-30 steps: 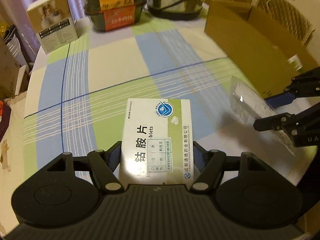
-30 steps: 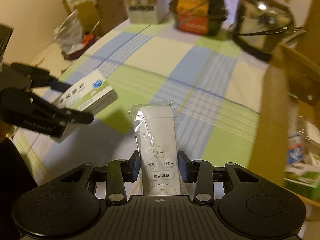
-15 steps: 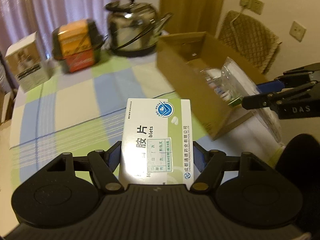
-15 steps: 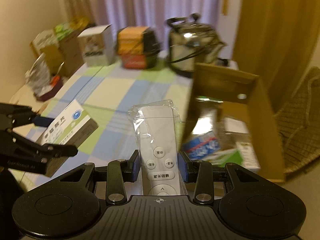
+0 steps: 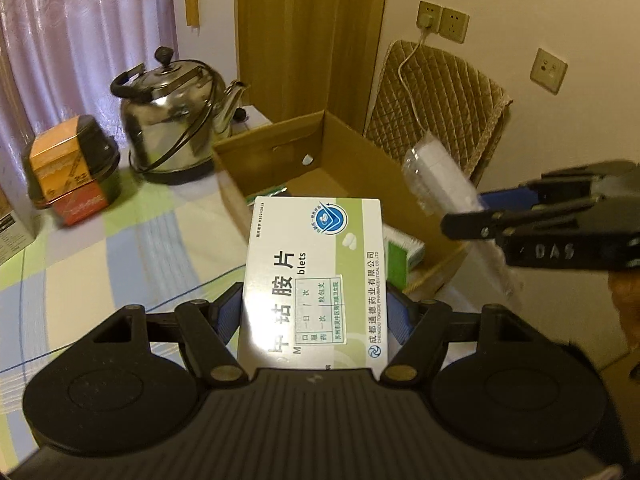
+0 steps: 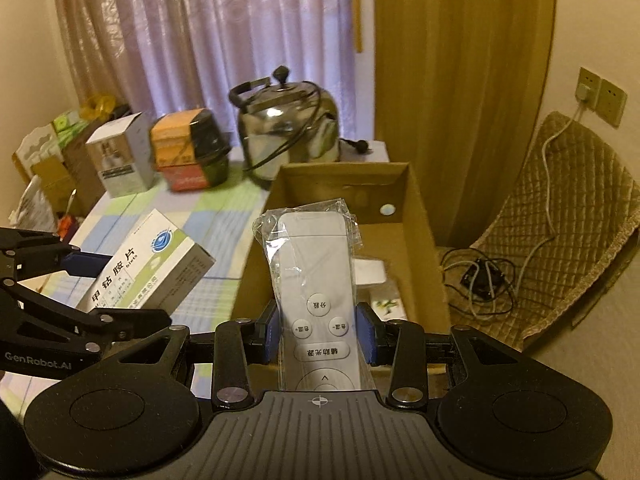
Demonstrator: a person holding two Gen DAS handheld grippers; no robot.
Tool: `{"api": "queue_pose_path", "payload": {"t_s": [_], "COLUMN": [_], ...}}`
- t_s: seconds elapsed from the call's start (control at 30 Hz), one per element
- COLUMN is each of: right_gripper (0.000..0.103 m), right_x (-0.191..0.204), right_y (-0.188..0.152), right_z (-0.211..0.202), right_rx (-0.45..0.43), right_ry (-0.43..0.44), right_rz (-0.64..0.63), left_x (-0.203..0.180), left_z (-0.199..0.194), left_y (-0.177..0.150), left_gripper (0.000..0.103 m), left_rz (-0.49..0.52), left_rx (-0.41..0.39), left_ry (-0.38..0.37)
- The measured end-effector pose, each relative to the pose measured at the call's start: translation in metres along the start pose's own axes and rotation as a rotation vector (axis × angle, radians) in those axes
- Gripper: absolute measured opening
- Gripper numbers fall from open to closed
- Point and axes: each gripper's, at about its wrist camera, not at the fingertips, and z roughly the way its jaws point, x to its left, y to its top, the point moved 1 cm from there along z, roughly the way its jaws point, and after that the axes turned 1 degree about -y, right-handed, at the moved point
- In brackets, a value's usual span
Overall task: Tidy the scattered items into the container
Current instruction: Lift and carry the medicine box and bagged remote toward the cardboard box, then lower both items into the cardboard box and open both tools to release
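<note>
Above the surface, left side: the left hand-held gripper (image 5: 316, 316) was seen clamped on a white-and-green medicine box (image 5: 316, 276), held in the air short of the cardboard box (image 5: 360, 160).
Above the container, right side: the right hand-held gripper (image 6: 320, 334) was seen clenched on a white remote control (image 6: 316, 280) sealed in clear plastic, its far end raised over the cardboard box (image 6: 420, 240).
Container: the cardboard box was found open-topped at the edge of the checked surface (image 5: 100, 264), with several small packages already lying inside, a green-and-white one (image 5: 400, 254) among them.
Done: some items were judged to be already tidied, going by those contents.
Left: both carried items were not yet released; they were judged to need lowering past the rim and letting go.
Surroundings: a steel kettle (image 6: 288, 128), an orange-and-black container (image 6: 192, 148) and a white carton (image 6: 120, 160) were seen at the back of the surface; whether they belong to the task could not be told.
Obstacles: the two grippers were held near each other at the box mouth, so crowding was judged possible.
Beyond: a quilted chair (image 6: 568, 232) and a tangle of cable (image 6: 484, 280) were seen on the box's right side.
</note>
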Motion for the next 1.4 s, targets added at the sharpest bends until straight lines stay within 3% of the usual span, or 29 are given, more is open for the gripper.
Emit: {"api": "queue_pose_path", "payload": {"t_s": [0.43, 0.93, 1.4], "right_gripper": [0.042, 0.042, 0.042], "right_x": [-0.043, -0.059, -0.067], "right_y": [0.02, 0.032, 0.032], "right_z": [0.034, 0.07, 0.097], "right_rx": [0.018, 0.055, 0.074], "right_ry": [-0.028, -0.041, -0.036], "right_rz": [0.042, 0.074, 0.116], "left_x": [-0.018, -0.005, 0.002], "left_z": [0.053, 0.092, 0.117], "left_y": [0.024, 0.047, 0.048], "left_gripper": [0.067, 0.067, 0.067], "left_rz": [-0.093, -0.147, -0.184], "left_rx": [0.033, 0.049, 0.064], "left_ry": [-0.016, -0.018, -0.023]}}
